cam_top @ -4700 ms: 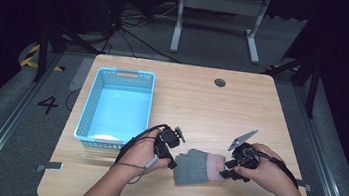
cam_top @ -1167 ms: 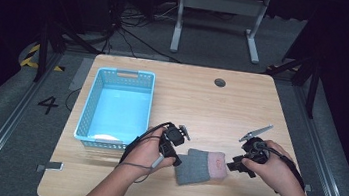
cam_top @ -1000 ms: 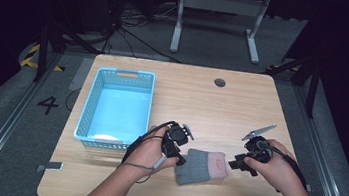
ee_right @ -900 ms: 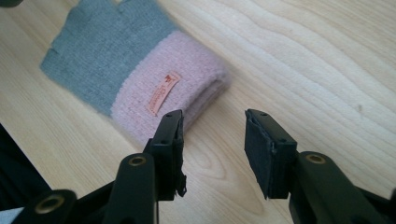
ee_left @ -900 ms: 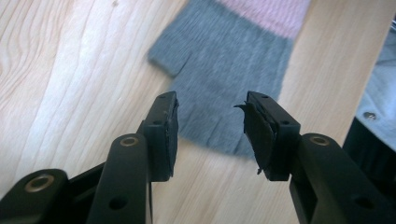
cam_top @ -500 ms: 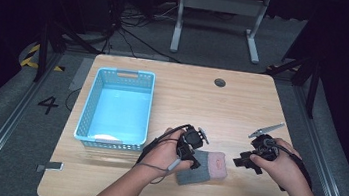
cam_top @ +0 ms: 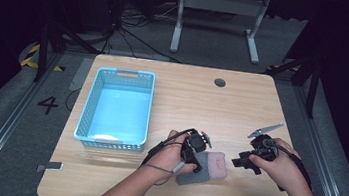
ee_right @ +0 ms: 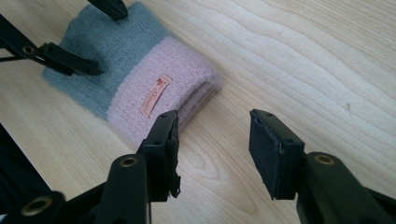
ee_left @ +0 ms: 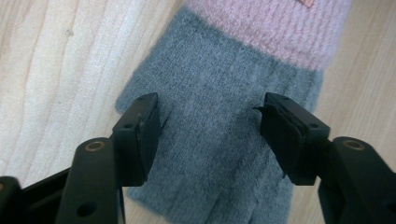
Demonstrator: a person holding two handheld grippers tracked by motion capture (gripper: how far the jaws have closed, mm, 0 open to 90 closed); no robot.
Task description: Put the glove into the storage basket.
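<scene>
The glove (cam_top: 206, 168) I'm working on lies flat on the table (cam_top: 188, 94), near its front edge and well to the right of the blue basket (cam_top: 117, 107). It is knitted, grey over the fingers and palm (ee_left: 219, 140), with a pink ribbed cuff (ee_right: 163, 95) bearing a small orange label (ee_right: 155, 95).

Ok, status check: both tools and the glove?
Left tool open, jaws just opened wider, straddling the grey glove. Right tool open, nothing between its jaws, by the pink cuff. Nothing in the way.
</scene>
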